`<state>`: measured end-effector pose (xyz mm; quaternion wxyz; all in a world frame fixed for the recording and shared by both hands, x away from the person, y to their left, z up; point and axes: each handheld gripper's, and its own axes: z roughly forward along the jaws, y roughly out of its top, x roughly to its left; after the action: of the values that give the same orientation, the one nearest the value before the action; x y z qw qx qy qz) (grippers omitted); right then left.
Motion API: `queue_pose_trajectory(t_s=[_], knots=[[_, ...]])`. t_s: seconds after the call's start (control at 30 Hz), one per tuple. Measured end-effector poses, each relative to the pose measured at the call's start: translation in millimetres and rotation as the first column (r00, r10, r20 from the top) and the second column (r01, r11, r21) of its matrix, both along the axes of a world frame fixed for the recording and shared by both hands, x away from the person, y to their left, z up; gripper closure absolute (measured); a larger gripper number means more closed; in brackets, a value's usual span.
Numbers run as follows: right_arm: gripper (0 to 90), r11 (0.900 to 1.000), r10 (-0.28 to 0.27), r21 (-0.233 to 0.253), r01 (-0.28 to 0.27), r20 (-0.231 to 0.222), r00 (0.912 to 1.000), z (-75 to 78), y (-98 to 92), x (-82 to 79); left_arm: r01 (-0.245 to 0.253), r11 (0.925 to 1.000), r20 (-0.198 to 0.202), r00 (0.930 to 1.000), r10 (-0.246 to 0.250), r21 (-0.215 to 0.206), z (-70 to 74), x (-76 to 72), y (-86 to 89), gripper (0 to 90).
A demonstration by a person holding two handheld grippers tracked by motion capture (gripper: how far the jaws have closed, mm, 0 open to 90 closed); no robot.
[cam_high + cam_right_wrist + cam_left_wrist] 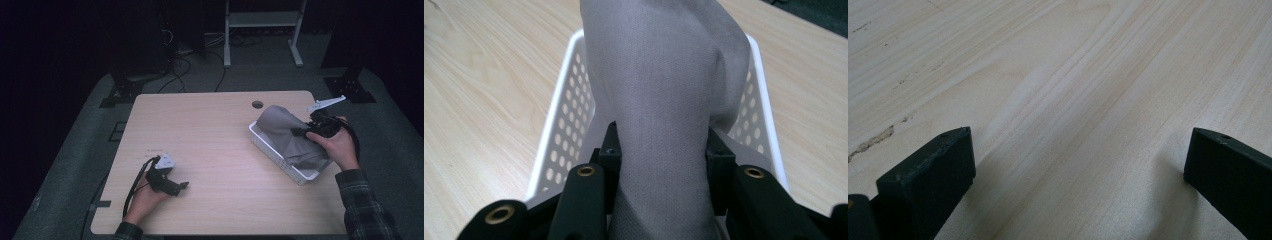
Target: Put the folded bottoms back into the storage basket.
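The worktop (pixel 210 150) is pale wood-grain laminate with rounded corners and a round cable hole (pixel 257 104) near its far edge. The left gripper view shows the grain close up, with a few dark scuffs and a chipped streak (pixel 873 141) toward that view's left side. The table stands on grey carpet (pixel 75 150) in a dim room. Beyond the far edge, black cables (pixel 185 65) trail over the floor, the legs of a light metal frame (pixel 262 35) rise, and black stand bases (pixel 125 90) sit near both far corners.

A white perforated basket (pixel 267 147) lies near the right edge of the worktop, set at a slant to it. A grey cloth (pixel 287 132) lies in the basket and is bunched up into a peak above its rim. The right gripper (pixel 305 131), held over the basket's right side, has its jaws clamped on a thick fold of the cloth; in the right gripper view the fabric (pixel 664 100) fills the gap between the jaws, with the basket wall (pixel 564 130) on either side.

The left gripper (pixel 181 188) rests low near the front-left corner of the worktop, well apart from the basket. Its jaws stand wide apart over bare wood.
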<state>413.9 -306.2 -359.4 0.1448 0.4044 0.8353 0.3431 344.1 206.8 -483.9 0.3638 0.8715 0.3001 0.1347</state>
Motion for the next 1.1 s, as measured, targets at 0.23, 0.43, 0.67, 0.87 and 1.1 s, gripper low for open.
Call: queue_pose_trajectory(t_s=[0.23,0.43,0.67,0.87,1.1], knots=[[62.6,1.000,-0.012,-0.026,0.012,-0.028,0.9995,-15.8,-3.3,5.9,0.000,1.0000,0.000,1.0000,0.000,0.000,0.0,0.0,0.0,0.0],[62.6,0.999,-0.013,-0.050,0.011,-0.053,0.9985,-29.3,-1.4,10.4,0.000,1.0000,0.000,1.0000,0.000,0.000,0.0,0.0,0.0,0.0],[62.0,0.997,-0.003,-0.071,-0.002,-0.073,0.9973,-42.0,3.4,13.8,0.000,1.0000,0.000,1.0000,0.000,0.001,0.0,0.0,0.0,0.0],[60.4,0.997,0.003,-0.073,-0.008,-0.080,0.9968,-48.7,9.0,14.9,0.001,1.0000,-0.003,1.0000,-0.001,0.003,0.3,0.0,0.1,0.0],[54.8,0.994,0.000,-0.105,-0.011,-0.100,0.9950,-60.5,15.9,16.8,0.001,1.0000,-0.002,1.0000,-0.001,0.002,0.3,0.0,0.1,0.0]])
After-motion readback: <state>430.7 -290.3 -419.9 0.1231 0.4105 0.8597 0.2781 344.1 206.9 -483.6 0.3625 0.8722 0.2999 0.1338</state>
